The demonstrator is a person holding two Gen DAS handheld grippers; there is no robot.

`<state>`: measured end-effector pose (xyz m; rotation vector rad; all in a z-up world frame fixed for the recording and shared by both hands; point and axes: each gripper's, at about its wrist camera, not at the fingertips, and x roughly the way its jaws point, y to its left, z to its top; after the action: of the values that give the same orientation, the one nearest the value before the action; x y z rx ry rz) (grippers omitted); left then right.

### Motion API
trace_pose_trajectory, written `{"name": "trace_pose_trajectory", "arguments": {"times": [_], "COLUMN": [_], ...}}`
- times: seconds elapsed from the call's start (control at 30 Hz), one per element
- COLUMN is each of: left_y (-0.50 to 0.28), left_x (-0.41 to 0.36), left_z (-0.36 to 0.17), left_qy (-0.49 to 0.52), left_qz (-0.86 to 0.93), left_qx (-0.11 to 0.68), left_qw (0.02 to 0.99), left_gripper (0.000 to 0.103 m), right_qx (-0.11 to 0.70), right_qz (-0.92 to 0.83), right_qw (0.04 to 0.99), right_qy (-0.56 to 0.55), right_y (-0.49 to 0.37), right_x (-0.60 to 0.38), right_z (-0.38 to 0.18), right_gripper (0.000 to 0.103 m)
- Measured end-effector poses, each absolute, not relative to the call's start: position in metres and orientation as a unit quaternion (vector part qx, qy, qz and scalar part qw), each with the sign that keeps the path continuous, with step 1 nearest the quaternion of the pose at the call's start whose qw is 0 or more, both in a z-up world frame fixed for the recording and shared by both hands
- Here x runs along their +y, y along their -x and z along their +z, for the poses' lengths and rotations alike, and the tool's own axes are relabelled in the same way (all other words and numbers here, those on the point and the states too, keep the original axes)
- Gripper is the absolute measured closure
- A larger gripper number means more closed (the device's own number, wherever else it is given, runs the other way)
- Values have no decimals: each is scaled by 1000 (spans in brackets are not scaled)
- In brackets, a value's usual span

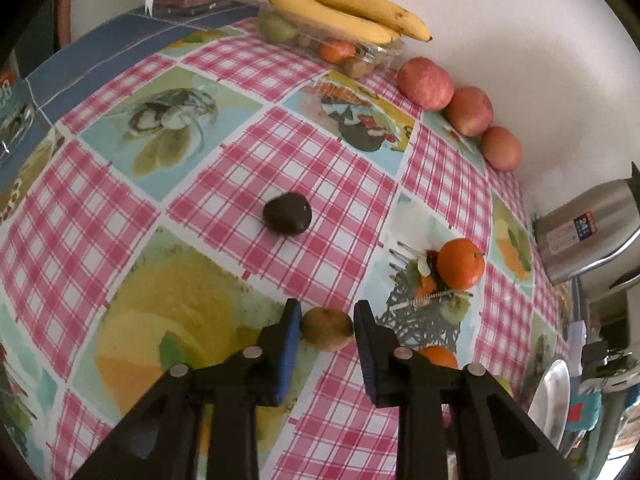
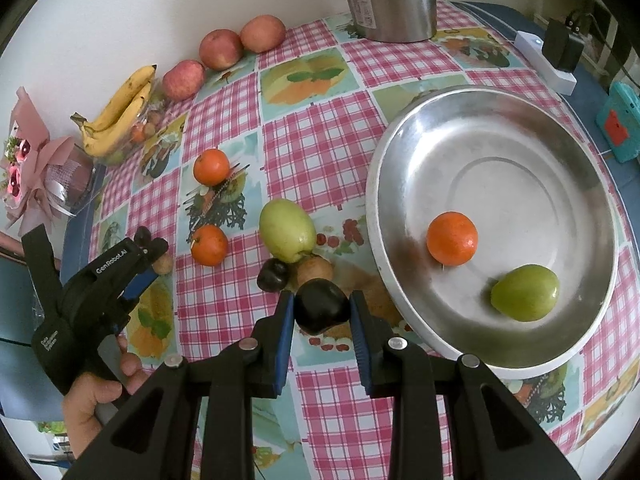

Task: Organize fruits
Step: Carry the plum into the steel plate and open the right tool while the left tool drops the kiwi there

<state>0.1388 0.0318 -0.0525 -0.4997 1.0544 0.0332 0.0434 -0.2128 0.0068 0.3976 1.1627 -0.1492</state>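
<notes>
The right claw (image 2: 322, 308) has a dark, shiny, round plum (image 2: 320, 306) between its two blue pads, and both pads press on its sides. The plum sits just beside the rim of the big round silver metal plate (image 2: 520, 152). Inside the plate lie one orange mandarin (image 2: 452, 238) and one smooth green fruit (image 2: 525, 292), near each other but not touching.

Just past the held plum sit a small brown fruit (image 2: 314, 270), a second dark plum (image 2: 273, 274) and a bigger pale green fruit (image 2: 287, 230), all bunched close together on the table. Two more orange mandarins (image 2: 209, 245) lie further left on the pink checked tablecloth with fruit pictures (image 2: 320, 140).

The left claw (image 1: 326, 326) has its fingers around a small brown-green kiwi (image 1: 327, 328). The pads sit right by its sides, with a thin gap showing on one side, so I cannot tell if they squeeze it. A dark round fruit (image 1: 287, 214) lies alone out in front of it, well apart. An orange mandarin (image 1: 460, 263) is off to the right.

At the far edge by the white wall, three red apples (image 1: 468, 111) sit in a row. Next to them, yellow bananas (image 1: 344, 4) rest on top of a clear plastic box of fruit (image 1: 376, 56). A shiny steel kettle (image 2: 390, 0) stands near the wall too.
</notes>
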Motion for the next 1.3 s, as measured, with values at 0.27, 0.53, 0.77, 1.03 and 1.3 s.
{"name": "trace_pose_trajectory", "arguments": {"times": [0.27, 0.53, 0.77, 1.03, 1.3], "left_y": [-130, -110, -96, -77, -59], "left_x": [29, -1, -50, -110, -169], "left_z": [-32, 11, 25, 21, 18], "left_qy": [225, 191, 160, 111, 53], "left_qz": [14, -5, -50, -106, -165], "left_qx": [494, 476, 480, 496, 502], "left_qw": [840, 859, 861, 855, 847], "left_gripper": [74, 74, 74, 74, 74], "right_qx": [541, 525, 510, 494, 482], "right_qz": [-66, -80, -111, -156, -193], "right_qw": [817, 821, 822, 822, 818], "right_qy": [-189, -210, -229, -237, -248], "right_y": [-42, -39, -34, -23, -10], "right_x": [-214, -232, -265, -308, -350], "right_z": [8, 17, 22, 27, 27], "right_gripper": [74, 74, 74, 74, 74]}}
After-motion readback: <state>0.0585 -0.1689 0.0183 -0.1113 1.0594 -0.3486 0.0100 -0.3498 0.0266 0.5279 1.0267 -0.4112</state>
